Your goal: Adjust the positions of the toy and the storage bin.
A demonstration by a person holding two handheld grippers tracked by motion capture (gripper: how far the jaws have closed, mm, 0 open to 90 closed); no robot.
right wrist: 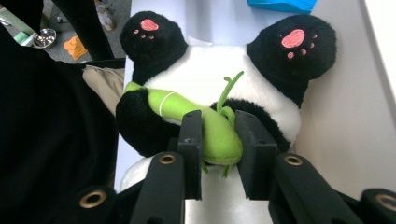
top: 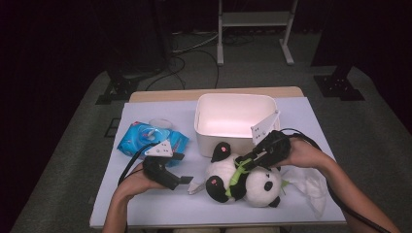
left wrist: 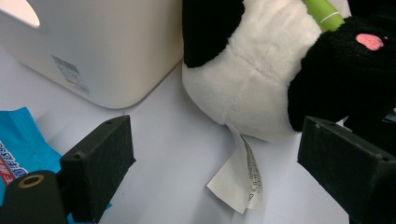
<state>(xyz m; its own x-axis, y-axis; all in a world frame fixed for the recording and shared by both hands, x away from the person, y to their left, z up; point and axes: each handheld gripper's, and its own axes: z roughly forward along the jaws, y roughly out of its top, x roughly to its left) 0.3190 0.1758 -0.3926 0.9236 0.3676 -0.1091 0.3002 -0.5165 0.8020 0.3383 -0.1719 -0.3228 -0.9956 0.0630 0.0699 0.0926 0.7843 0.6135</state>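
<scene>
Black foam-padded jaws of the right gripper (right wrist: pixel 218 140) press from both sides on the green plush bamboo stalk (right wrist: pixel 205 122) that the black-and-white plush panda toy (top: pixel 243 178) hugs across its belly; the stalk fills the narrow gap between the pads. That panda lies on its back on the pale lilac tabletop (top: pixel 160 199), just in front of the white rounded plastic bin (top: pixel 233 121), with pink paw pads showing on its black feet.

A white sewn-in paper care tag (left wrist: pixel 239 179) trails from the panda's underside onto the table; its fine print is too small to read. On the bin's wall sits a small barcode sticker (left wrist: pixel 70 74), also illegible. The blue plastic wipes packet (top: pixel 150 138) at the left carries red and white lettering that cannot be made out.

Jaws of the left gripper (left wrist: pixel 212 158) stand wide apart, holding nothing, with the tag and the panda's white rump between and beyond them, untouched. A crumpled white tissue (top: pixel 308 184) lies beside the panda's head.
</scene>
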